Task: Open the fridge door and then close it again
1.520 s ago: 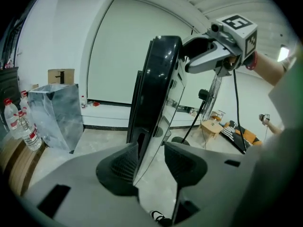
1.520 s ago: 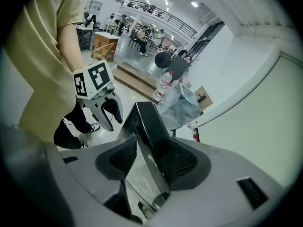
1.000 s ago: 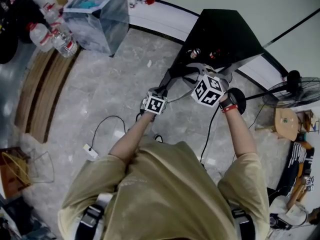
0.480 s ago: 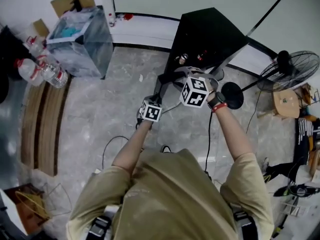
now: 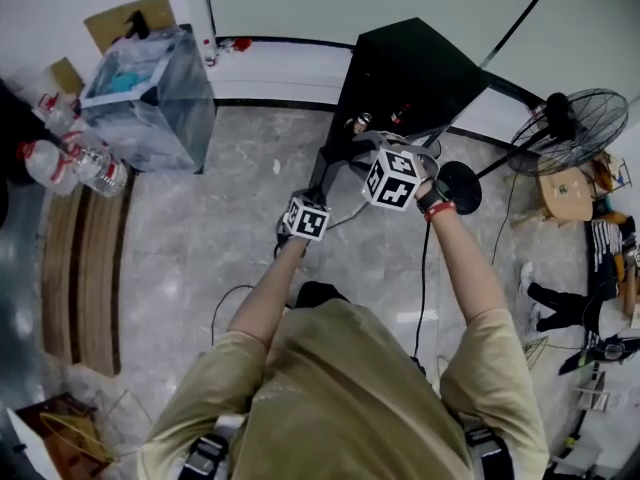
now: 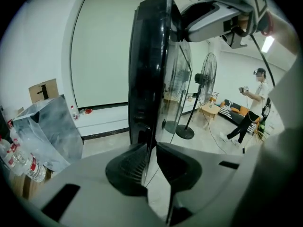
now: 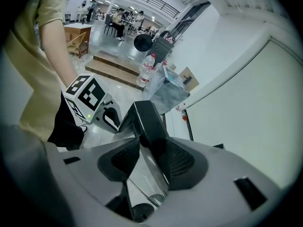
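Note:
The black fridge (image 5: 415, 63) stands against the wall, seen from above. Its glass door (image 6: 149, 70) with a black frame stands open, edge toward me. My left gripper (image 6: 150, 167) is shut on the door's edge low down; the frame runs up between its pads. In the head view the left gripper (image 5: 312, 196) sits at the door's outer corner. My right gripper (image 7: 149, 157) is shut on the door's top edge (image 7: 147, 119), and in the head view the right gripper (image 5: 368, 146) is closer to the fridge body.
A clear plastic bin (image 5: 150, 83) and water bottles (image 5: 60, 163) stand at the left beside wooden boards (image 5: 80, 268). A standing fan (image 5: 570, 128), its round base (image 5: 458, 188) and a wooden stool (image 5: 565, 193) are at the right. Cables (image 5: 235, 298) trail on the floor. A person (image 6: 253, 103) stands far off.
Both grippers have shifted a little sideways toward the fridge body, still clamped on the door's edge. The head view has swung, so bin and fan sit differently in the frame.

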Tool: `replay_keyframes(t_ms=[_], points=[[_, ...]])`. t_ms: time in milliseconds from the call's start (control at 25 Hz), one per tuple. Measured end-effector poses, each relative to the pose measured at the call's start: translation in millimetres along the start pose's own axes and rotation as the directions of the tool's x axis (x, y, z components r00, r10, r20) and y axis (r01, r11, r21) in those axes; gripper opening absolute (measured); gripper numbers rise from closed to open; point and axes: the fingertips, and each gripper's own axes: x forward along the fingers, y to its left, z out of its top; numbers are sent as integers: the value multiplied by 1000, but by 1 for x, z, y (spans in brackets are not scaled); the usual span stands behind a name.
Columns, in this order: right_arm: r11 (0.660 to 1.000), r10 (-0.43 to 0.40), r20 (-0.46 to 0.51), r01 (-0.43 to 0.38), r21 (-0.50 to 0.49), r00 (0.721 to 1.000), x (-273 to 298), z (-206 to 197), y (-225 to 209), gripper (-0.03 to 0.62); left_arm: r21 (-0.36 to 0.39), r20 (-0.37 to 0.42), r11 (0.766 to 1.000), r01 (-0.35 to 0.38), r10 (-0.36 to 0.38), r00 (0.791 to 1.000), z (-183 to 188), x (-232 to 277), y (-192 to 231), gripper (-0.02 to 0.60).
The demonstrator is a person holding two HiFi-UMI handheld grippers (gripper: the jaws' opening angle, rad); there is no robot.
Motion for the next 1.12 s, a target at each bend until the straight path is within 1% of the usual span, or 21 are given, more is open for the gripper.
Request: replay_keyframes(t_ms=[120, 320, 400, 600, 840, 960, 1120], points=[[1000, 13, -14, -13, 23, 1000, 9, 2, -7, 187, 9, -23, 1000, 11, -10, 1000, 3, 5, 9, 75], [997, 27, -16, -25, 75, 1000, 18, 9, -22, 187, -11, -23, 1000, 29, -29, 999, 12, 10, 29, 75], [996, 28, -22, -26, 87, 999, 21, 12, -27, 187, 1, -29, 999, 38, -38, 999, 14, 13, 35, 75], [990, 23, -5, -22, 139, 1000, 35, 18, -46, 184, 38, -10, 999, 26, -26, 1000, 27, 25, 59, 75], [980, 7, 18, -11, 200, 1000, 54, 17, -81, 178, 65, 13, 997, 36, -37, 999, 56, 52, 88, 75], [978, 6, -7, -4, 209, 1000, 64, 15, -92, 176, 70, -5, 996, 50, -50, 999, 62, 64, 97, 75], [973, 7, 1, -7, 231, 1000, 76, 11, -110, 173, 84, -33, 995, 60, -57, 998, 70, 79, 111, 77]])
